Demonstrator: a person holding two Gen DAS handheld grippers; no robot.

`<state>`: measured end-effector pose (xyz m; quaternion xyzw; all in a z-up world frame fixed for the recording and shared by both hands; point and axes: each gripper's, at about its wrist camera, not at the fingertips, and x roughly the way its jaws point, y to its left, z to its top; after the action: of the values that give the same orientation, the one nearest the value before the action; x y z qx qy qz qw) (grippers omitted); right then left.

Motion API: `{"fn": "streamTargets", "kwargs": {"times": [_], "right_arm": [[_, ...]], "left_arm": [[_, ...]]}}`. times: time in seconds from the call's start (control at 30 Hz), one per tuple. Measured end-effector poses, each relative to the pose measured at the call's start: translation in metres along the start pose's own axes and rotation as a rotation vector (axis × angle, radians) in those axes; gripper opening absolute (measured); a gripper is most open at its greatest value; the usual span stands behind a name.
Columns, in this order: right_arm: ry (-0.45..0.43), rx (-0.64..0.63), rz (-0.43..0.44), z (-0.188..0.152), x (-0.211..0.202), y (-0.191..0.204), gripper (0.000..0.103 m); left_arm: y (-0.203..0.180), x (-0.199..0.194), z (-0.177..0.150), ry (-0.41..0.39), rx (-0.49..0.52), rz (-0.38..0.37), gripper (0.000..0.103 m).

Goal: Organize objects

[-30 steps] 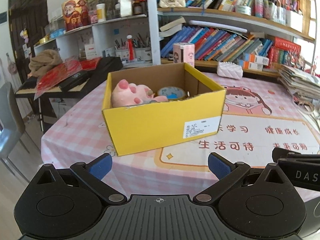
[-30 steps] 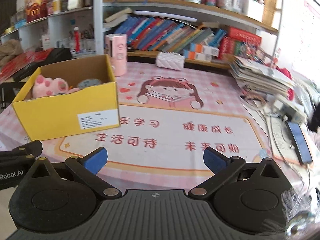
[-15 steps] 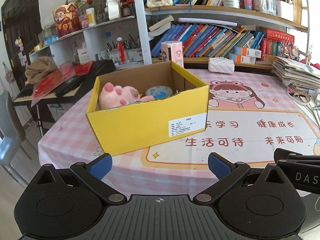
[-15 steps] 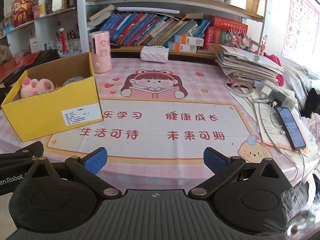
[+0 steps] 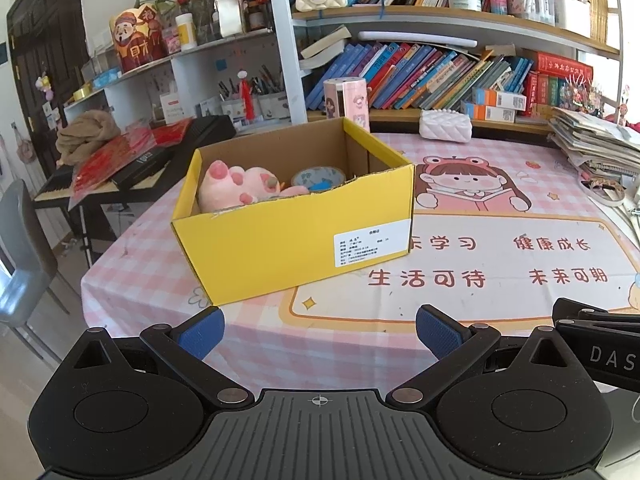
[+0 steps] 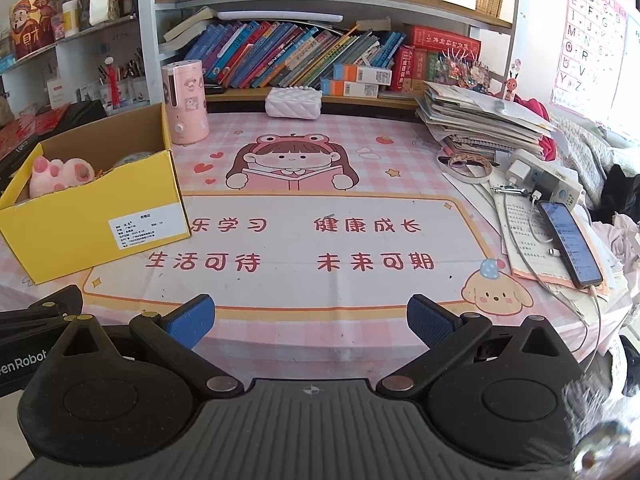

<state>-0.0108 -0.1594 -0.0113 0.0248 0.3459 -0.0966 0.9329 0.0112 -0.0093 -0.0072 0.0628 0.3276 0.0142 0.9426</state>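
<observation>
pink tablecloth (image 6: pixel 400 152), bookshelf (image 6: pixel 320 8) behind

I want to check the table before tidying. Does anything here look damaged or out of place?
The yellow box sits askew to the mat's border, one corner overlapping it, and its front top edge is torn ragged. At the right, a phone on its cable lies on loose papers near the table edge. Nothing looks spilled.

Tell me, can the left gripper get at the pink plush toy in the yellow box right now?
Probably yes. The left gripper is open and empty, the yellow box has no lid, and the pink plush toy lies at the top. It would have to come over the near wall from above.
</observation>
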Motion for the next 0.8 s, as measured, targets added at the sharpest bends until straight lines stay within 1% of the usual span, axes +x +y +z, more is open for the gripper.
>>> {"fn": "streamTargets", "kwargs": {"times": [0.8], "right_arm": [[0.004, -0.005, 0.000, -0.0027, -0.0024, 0.0037, 0.103]], "left_arm": [[0.0045, -0.0008, -0.0029, 0.009, -0.003, 0.004, 0.103]]}}
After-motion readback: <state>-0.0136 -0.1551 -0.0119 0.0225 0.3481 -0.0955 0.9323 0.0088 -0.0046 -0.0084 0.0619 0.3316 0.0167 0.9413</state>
